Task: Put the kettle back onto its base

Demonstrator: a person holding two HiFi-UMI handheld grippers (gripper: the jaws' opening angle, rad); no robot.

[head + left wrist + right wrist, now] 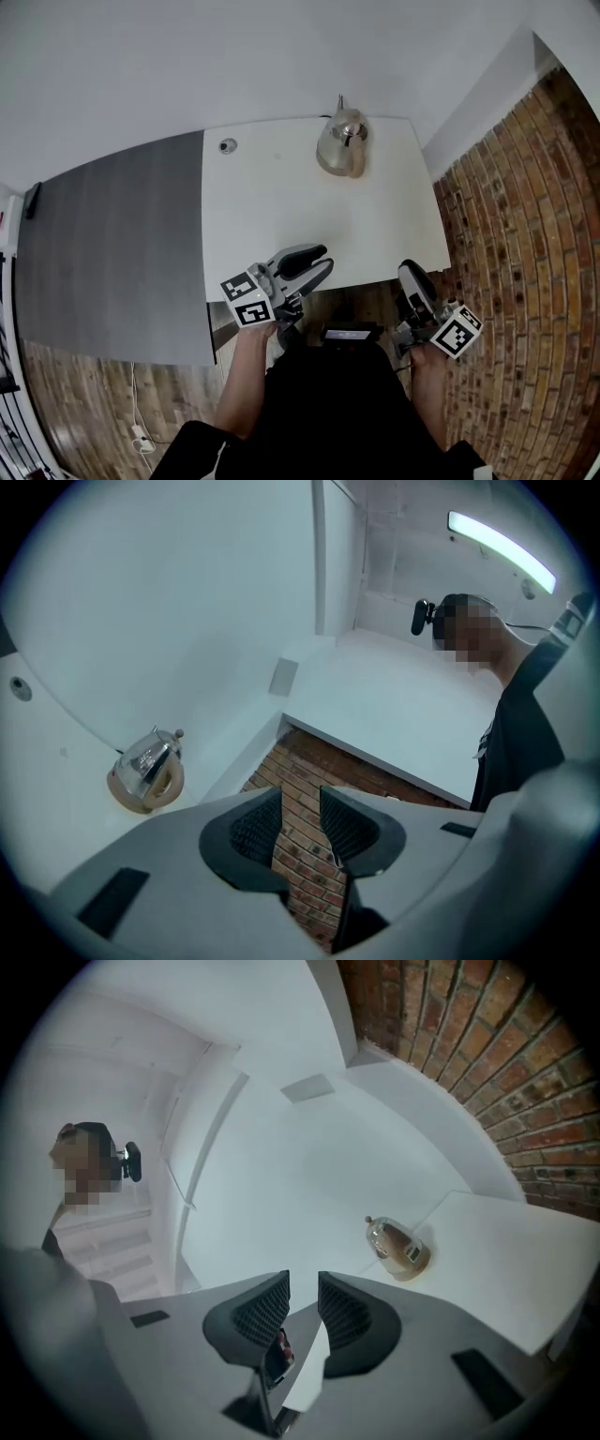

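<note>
Kettle [342,142] stands upright at the table's [281,216] far edge, on a beige foot that may be its base. Shiny metal body looks rigid, likely slick, and heavier if filled. Best hold is probably the beige handle [164,782]. Left gripper [328,259] and right gripper [409,274] are at the table's near edge, jaws slightly apart, nothing between.

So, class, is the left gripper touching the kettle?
Apart. Head view: left gripper at the near edge of the table, kettle at its far edge.
</note>
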